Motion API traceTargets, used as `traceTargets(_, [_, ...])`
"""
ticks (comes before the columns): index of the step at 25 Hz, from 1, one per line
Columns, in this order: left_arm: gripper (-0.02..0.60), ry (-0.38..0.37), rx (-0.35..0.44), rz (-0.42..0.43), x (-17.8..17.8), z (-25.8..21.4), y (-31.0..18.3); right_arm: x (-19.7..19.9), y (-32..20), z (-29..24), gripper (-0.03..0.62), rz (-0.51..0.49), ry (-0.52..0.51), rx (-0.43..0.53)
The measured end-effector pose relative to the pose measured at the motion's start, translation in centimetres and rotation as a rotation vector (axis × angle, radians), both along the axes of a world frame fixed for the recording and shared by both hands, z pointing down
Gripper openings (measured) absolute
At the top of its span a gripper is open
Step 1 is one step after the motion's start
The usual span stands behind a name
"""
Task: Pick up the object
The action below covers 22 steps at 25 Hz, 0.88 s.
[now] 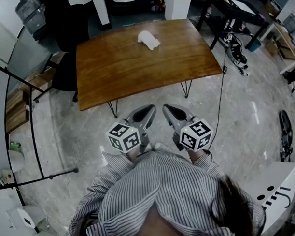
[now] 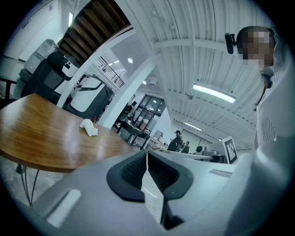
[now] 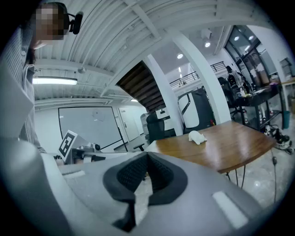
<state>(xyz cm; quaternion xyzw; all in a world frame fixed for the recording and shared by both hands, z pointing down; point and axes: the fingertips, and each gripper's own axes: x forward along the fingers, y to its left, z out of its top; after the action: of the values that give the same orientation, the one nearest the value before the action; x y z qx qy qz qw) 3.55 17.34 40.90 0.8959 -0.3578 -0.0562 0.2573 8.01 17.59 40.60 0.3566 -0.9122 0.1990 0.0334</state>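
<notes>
Object, white, lies on worktop. Pressed together and empty: left hand-held gripper and right hand-held gripper, side by side over floor, well apart from object.

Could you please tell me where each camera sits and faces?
Head view: on the head, steeply down at table, object; shirt, left tool, right tool show.
Left gripper view: on left tool, along shut jaws toward table; shirt right.
Right gripper view: on right tool, likewise; shirt left.
Shared: object on table.
</notes>
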Motion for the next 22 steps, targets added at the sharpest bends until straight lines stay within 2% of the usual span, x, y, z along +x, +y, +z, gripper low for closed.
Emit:
traceTargets(15, [0.005,0.002,-0.011,-0.005,-0.3,0.2,-0.8,0.0,-0.8,0.4,0.002,0.0,-0.009,-0.013])
traceTargets(22, [0.002,0.106,0.0,-0.021,0.8,-0.6,-1.9,1.8,-1.5,0.1,0.002,0.008,-0.068,-0.019])
